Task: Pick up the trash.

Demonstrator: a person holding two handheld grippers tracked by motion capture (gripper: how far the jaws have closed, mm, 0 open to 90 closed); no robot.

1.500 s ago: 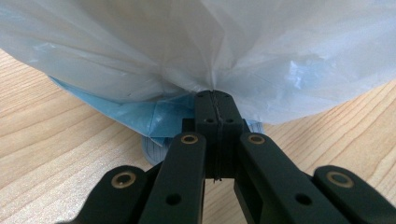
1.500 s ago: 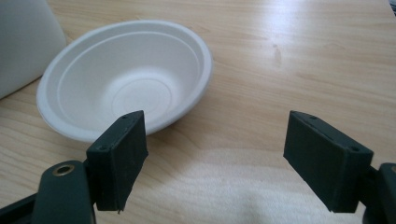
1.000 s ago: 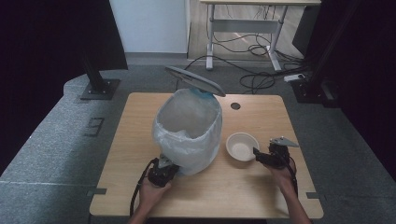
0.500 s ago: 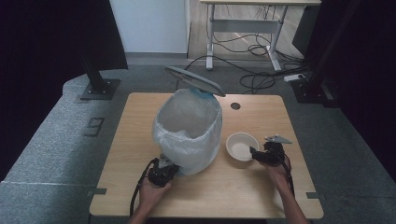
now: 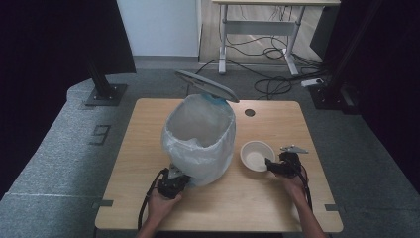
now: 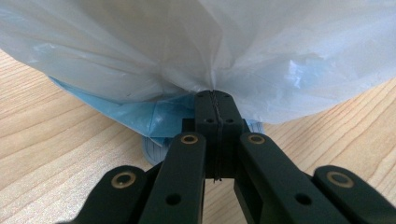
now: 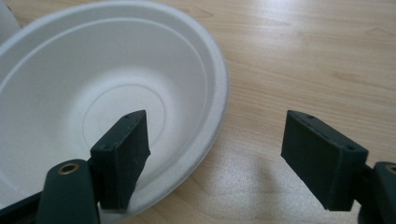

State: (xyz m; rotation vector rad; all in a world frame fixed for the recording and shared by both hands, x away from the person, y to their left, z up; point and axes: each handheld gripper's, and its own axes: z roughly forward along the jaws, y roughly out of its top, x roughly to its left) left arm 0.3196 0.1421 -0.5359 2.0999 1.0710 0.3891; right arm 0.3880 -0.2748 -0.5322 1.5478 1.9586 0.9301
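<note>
A bin lined with a white plastic bag (image 5: pixel 198 136) stands mid-table, its grey lid (image 5: pixel 205 85) tipped up behind it. My left gripper (image 5: pixel 178 175) sits at the bin's near foot, shut on a pinch of the white bag (image 6: pixel 215 70). Blue plastic (image 6: pixel 140 112) shows under the white film. A white paper bowl (image 5: pixel 255 153) rests upright on the table to the right of the bin. My right gripper (image 5: pixel 268 164) is open at the bowl's near right edge. In the right gripper view, one pad (image 7: pixel 123 149) hangs inside the bowl (image 7: pixel 93 93) and the other (image 7: pixel 322 154) outside, with the rim between them untouched.
The wooden table (image 5: pixel 277 198) has a round cable hole (image 5: pixel 249 112) at the back right. A black stand base (image 5: pixel 105 93) sits on the floor at left, and a desk with loose cables (image 5: pixel 267 64) stands behind. The table's edges lie close to both hands.
My right gripper has edged slightly left onto the bowl's rim. The left gripper and the bag have stayed put.
</note>
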